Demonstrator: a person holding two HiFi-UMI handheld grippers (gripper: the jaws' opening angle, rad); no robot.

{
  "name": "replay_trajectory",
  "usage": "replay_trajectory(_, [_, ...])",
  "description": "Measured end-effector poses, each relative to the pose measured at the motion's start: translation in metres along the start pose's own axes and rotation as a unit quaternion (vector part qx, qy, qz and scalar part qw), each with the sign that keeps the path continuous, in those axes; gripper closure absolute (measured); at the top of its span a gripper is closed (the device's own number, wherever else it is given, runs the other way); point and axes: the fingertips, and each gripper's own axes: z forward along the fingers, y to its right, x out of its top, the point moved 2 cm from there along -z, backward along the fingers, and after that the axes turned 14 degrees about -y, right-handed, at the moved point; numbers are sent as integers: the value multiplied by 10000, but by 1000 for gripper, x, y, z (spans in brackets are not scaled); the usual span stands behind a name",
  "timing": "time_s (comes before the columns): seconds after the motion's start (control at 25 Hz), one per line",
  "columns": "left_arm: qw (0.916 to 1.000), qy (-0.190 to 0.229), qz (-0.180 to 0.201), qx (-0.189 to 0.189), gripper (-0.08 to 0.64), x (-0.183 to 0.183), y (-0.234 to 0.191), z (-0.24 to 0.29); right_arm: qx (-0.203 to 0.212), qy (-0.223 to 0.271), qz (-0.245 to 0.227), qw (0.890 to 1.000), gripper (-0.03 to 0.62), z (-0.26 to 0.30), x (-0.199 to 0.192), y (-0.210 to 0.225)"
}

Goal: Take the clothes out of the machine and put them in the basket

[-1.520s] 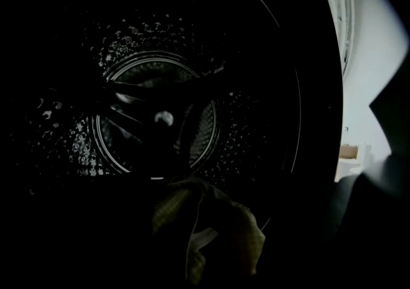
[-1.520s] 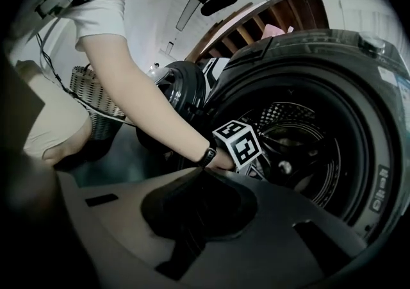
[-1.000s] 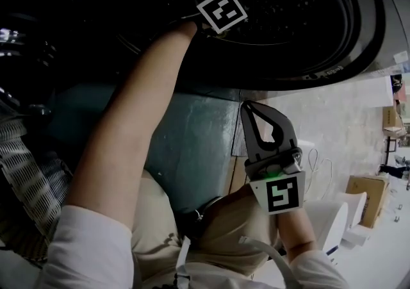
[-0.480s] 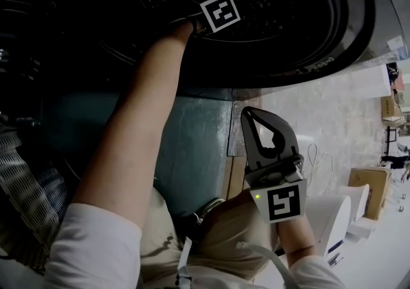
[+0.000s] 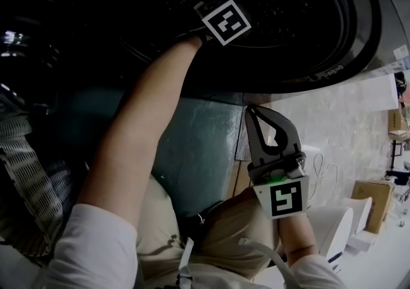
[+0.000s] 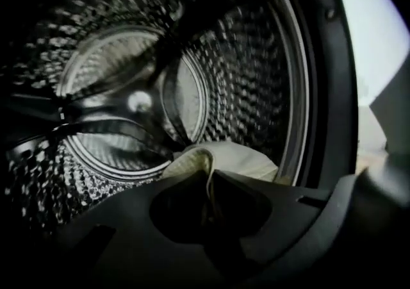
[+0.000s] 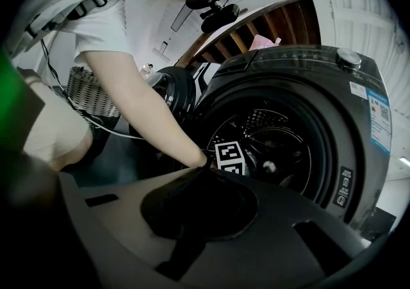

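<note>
Left claw (image 6: 208, 175) is closing on a thin fold of the pale garment (image 6: 246, 159), the rest heaped just beyond its tips in the drum (image 6: 256, 89). That nip may slip when pulled. Right claw (image 5: 252, 111) is shut and empty.

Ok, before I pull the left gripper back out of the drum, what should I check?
1. Grip: ok. The left gripper has its jaws closing, with a fold of the pale cloth between them.
2. Cloth free to follow: cannot tell. The rest of it lies low in the drum, partly hidden behind the jaws.
3. Way out: ok. Only the person's arm passes through the door opening.
4. Right gripper: ok. It is outside the machine, jaws together, nothing between them.
5. Basket: in view beside the person. Whether it has room, cannot tell.
</note>
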Motion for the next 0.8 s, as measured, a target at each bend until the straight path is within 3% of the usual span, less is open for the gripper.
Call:
replay_trajectory(0.2, [9942, 955, -496, -67, 514, 9, -5, -44, 131, 191, 1, 9997, 578, 16, 13, -14])
replay_trajectory(0.48, [9804, 1781, -826, -175, 517, 8, -2, -97, 279, 353, -19, 9990, 578, 32, 30, -30])
replay_trajectory(0.8, [9528, 2747, -1256, -318, 518, -10, 6, -163, 287, 465, -48, 9985, 578, 43, 40, -37])
